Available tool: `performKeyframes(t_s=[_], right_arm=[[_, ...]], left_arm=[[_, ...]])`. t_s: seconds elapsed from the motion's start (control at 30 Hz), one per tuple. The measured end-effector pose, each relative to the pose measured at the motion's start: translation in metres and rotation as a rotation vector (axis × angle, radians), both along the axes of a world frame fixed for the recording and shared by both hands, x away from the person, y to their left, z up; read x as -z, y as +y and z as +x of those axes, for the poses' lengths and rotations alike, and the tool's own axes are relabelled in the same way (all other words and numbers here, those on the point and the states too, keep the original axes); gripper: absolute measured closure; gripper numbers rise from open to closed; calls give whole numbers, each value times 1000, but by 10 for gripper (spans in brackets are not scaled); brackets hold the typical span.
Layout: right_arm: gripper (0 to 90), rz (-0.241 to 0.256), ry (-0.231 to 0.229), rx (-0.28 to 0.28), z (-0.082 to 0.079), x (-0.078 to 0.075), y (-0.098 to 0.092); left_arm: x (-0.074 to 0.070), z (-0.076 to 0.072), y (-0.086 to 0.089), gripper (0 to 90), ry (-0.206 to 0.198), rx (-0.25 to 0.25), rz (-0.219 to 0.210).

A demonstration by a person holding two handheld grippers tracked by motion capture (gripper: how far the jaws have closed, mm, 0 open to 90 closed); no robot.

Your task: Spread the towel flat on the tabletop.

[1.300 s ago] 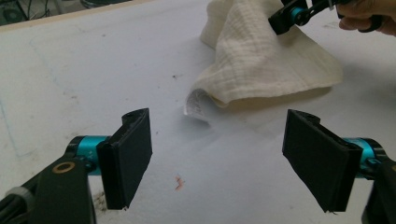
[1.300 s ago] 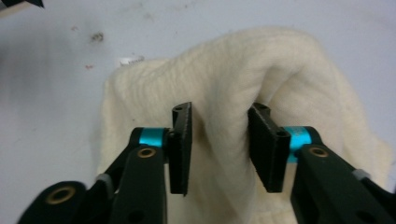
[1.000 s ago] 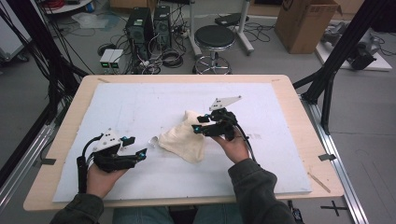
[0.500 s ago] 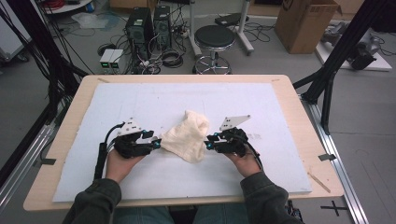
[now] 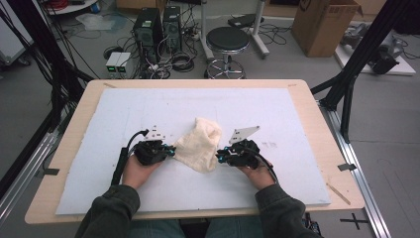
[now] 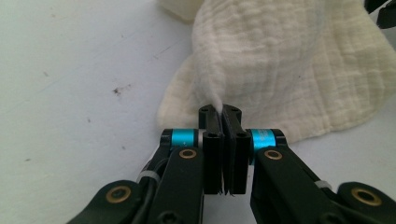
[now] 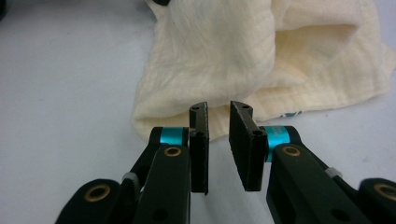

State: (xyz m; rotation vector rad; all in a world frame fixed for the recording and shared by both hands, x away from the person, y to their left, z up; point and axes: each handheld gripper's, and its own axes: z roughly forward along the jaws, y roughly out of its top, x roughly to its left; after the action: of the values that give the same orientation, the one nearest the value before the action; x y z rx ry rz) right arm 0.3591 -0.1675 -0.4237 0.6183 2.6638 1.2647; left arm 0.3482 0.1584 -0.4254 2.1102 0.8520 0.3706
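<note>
A crumpled cream cloth [image 5: 200, 144] lies in the middle of the white sheet [image 5: 148, 109] that covers the table. My left gripper [image 5: 171, 150] sits at the cloth's left edge. In the left gripper view, the left gripper [image 6: 219, 112] has its jaws shut on a raised fold of the cloth [image 6: 289, 70]. My right gripper [image 5: 219, 157] is at the cloth's right lower edge. In the right gripper view, the right gripper [image 7: 218, 112] is open, with the cloth's [image 7: 224, 56] hem just beyond its tips and nothing between the jaws.
The wooden table rim [image 5: 317, 114] frames the sheet. Beyond the far edge on the floor stand a black stool [image 5: 228, 42], computer towers [image 5: 158, 25] and a cardboard box [image 5: 324, 25]. Black frame legs [image 5: 351, 74] rise at the right.
My left gripper has slid right to the cloth's left edge and shut on a fold. The right gripper came toward the near side, down to the cloth's right edge.
</note>
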Motion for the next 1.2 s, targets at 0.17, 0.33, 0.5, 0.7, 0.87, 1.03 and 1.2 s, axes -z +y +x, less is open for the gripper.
performKeyframes(t_s=[0.17, 0.33, 0.5, 0.7, 0.87, 1.03, 1.2], right_arm=[[744, -6, -4, -26, 2, 5, 9], [690, -44, -4, -71, 1, 13, 23], [636, -62, -7, -64, 4, 17, 30], [793, -49, 10, -80, 6, 19, 33], [880, -37, 41, -96, 7, 18, 31], [881, 21, 37, -87, 1, -2, 15], [880, 54, 1, -90, -13, -26, -4]], left_arm=[[-11, -10, 7, 873, -29, -3, 19], [-20, -24, 11, 872, -77, -9, 85], [-21, -35, 20, 871, -78, -1, 73], [-9, -45, 30, 868, -55, 0, 19], [-4, -46, 34, 868, -54, -14, -16], [-8, -50, 32, 868, -56, -12, -54], [-11, -55, 23, 866, -47, 9, -71]])
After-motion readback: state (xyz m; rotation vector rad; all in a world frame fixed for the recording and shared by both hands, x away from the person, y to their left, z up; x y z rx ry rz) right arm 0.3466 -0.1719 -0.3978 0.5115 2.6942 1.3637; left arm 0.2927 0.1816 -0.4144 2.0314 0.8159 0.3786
